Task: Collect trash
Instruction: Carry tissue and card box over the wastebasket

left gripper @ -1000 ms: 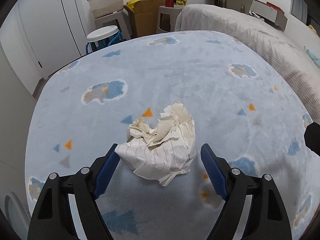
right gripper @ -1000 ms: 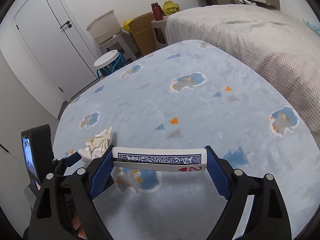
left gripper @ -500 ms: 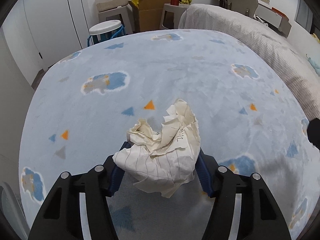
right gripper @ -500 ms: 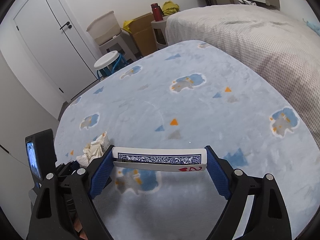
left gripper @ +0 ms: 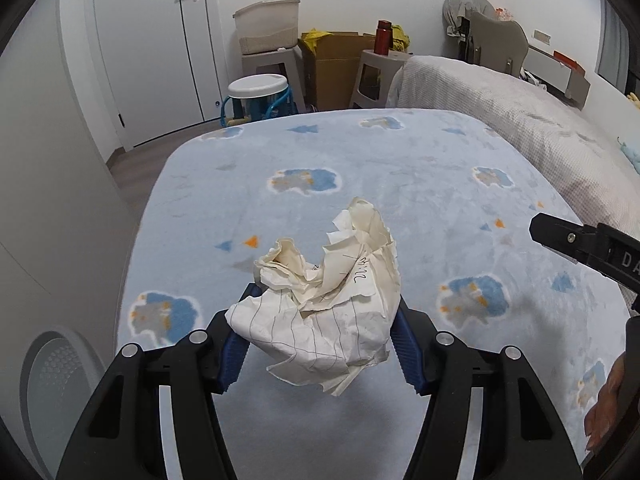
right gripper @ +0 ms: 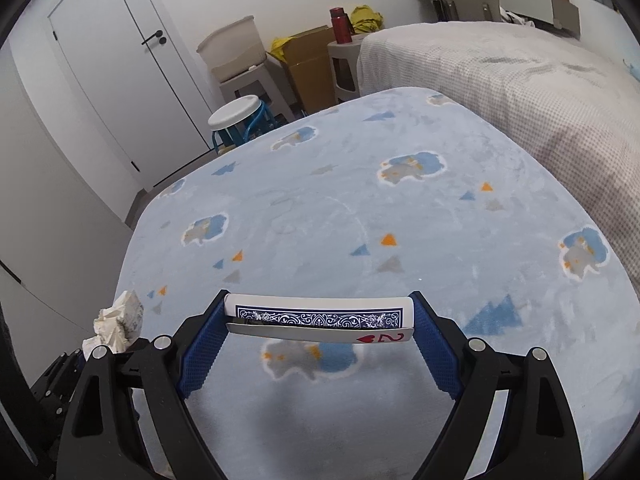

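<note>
Since a second ago, left gripper (left gripper: 318, 334) is clamping the paper wad (left gripper: 326, 304) mid-frame and lifting it off the rug (left gripper: 400, 168). Right gripper (right gripper: 320, 320) is squeezing two cards (right gripper: 320, 316). Loose crumples could be slipping out. Bin's nowhere in view, and the wad is hiding the left fingertips.

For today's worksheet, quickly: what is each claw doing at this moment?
Left claw: closed on the crumpled cream lined paper ball, lifted off the rug.
Right claw: closed on blue-backed playing cards, a two of hearts showing.
</note>
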Tool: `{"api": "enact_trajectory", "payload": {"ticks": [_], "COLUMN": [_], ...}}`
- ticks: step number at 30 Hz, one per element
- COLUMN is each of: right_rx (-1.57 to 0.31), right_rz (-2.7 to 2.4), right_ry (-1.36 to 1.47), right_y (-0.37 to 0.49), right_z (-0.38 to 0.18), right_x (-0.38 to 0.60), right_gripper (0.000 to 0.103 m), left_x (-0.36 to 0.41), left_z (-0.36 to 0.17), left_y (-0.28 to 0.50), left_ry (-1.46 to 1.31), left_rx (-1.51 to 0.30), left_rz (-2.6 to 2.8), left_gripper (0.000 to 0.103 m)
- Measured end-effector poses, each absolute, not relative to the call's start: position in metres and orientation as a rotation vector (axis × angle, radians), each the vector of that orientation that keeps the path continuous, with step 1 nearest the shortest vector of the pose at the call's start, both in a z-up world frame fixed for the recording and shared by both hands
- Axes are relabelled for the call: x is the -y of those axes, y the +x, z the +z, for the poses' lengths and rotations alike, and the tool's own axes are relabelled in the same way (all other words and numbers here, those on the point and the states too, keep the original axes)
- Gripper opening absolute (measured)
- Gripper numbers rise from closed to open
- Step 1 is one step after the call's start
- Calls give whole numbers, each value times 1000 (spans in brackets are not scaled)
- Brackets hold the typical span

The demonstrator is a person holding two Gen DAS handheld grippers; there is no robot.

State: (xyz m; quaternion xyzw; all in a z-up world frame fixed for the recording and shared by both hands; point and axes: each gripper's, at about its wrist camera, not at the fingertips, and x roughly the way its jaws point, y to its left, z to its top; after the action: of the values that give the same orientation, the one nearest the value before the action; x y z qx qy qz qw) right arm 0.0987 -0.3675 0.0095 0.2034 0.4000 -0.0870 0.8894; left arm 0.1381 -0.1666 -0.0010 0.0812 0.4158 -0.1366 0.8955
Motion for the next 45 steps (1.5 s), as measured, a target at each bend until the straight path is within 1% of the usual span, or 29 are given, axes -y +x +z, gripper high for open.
{"api": "enact_trajectory", "payload": {"ticks": [10,18,25,31,45], "right_rx": [-826,-857,-867,-880,-895], "right_rz": [-37,98,212,280,441], "right_ry": [312,217,135,99,30], "right_y": [107,108,103,101,103], "right_z": [24,21,18,13,3], "right_x": [277,194,126,84,11], "right_gripper": [85,85,85,85,85], "left_x": [70,-14,-70,-103,-151], "left_z": [16,25,23,14,-2], "left_y": [105,72,54,47,40], "left_ry": [102,55,53,18,-22], "left_rx": [-845,-824,-816,-831,-856], "left_rz": [-145,-22,80,127,223], "left_gripper": [60,60,61,61,61]}}
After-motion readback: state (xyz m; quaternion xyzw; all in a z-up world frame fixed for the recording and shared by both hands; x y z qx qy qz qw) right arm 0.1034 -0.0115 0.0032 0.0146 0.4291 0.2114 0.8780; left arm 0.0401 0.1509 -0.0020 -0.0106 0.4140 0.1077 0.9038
